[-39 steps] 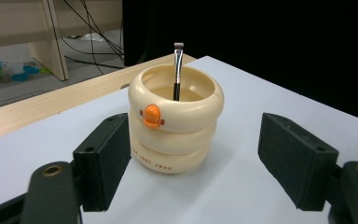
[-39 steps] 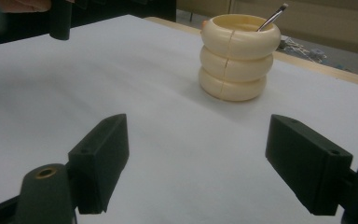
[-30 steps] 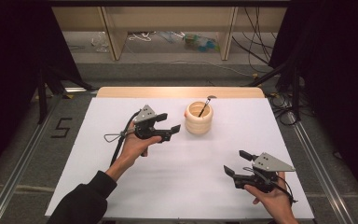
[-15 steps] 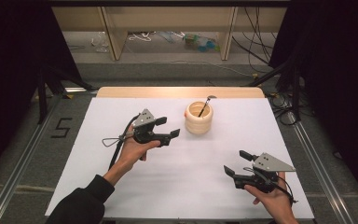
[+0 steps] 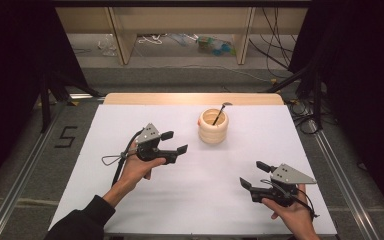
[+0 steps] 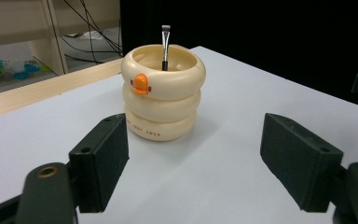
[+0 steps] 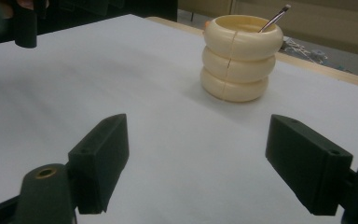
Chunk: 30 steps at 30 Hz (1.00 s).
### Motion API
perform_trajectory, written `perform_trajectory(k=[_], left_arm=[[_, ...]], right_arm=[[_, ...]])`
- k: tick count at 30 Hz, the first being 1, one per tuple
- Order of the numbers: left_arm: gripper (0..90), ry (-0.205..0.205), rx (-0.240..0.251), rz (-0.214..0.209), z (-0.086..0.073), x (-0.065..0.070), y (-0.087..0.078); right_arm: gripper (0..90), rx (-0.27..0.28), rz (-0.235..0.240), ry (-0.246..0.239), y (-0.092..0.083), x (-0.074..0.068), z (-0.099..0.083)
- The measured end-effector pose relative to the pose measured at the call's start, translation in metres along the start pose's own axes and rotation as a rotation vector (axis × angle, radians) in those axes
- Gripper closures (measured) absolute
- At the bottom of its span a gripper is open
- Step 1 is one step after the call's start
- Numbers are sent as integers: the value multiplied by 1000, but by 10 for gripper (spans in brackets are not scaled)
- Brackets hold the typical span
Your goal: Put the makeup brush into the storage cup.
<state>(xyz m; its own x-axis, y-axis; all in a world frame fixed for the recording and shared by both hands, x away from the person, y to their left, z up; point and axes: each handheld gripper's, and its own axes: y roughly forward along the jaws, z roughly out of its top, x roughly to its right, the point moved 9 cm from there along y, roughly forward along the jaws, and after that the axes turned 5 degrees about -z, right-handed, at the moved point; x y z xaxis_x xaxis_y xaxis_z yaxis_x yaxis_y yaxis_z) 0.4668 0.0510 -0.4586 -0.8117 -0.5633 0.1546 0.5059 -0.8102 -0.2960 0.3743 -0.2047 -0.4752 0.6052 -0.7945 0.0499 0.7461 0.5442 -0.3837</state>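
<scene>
A cream cup [image 5: 213,126] shaped like three stacked rings, with an orange beak [image 6: 141,84] on its side, stands upright at the back middle of the white table. A thin brush [image 6: 165,46] leans inside it, its tip above the rim. My left gripper [image 5: 175,142] hovers to the cup's left, open and holding nothing, and its jaws point at the cup [image 6: 163,93]. My right gripper [image 5: 253,174] is open and holds nothing near the front right. Its jaws face the cup [image 7: 241,58] from farther off.
The white sheet [image 5: 195,200] covers the table, with a wooden strip [image 5: 190,98] along the far edge. Beyond it stand shelf legs, cables and small litter on the floor. Dark curtains flank both sides. A metal rail [image 5: 340,175] runs along the right edge.
My left hand has drawn back a little from the cup, toward the near left. The right hand and the cup have stayed put.
</scene>
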Motion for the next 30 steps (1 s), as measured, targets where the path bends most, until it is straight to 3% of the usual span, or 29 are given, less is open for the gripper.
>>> perform_trajectory(k=[4, 13, 24, 30], left_arm=[[230, -4, 3, 10, -6, 0, -11], [215, -19, 30, 23, -13, 2, -38], [169, 7, 66, 37, -15, 8, -60], [159, 17, 84, 52, -16, 10, -70]], right_arm=[[225, 27, -1, -12, 2, 1, 2], [225, 19, -12, -19, 1, 1, 2], [222, 3, 21, 2, -1, -2, 2], [221, 6, 10, 4, -1, -2, 2]])
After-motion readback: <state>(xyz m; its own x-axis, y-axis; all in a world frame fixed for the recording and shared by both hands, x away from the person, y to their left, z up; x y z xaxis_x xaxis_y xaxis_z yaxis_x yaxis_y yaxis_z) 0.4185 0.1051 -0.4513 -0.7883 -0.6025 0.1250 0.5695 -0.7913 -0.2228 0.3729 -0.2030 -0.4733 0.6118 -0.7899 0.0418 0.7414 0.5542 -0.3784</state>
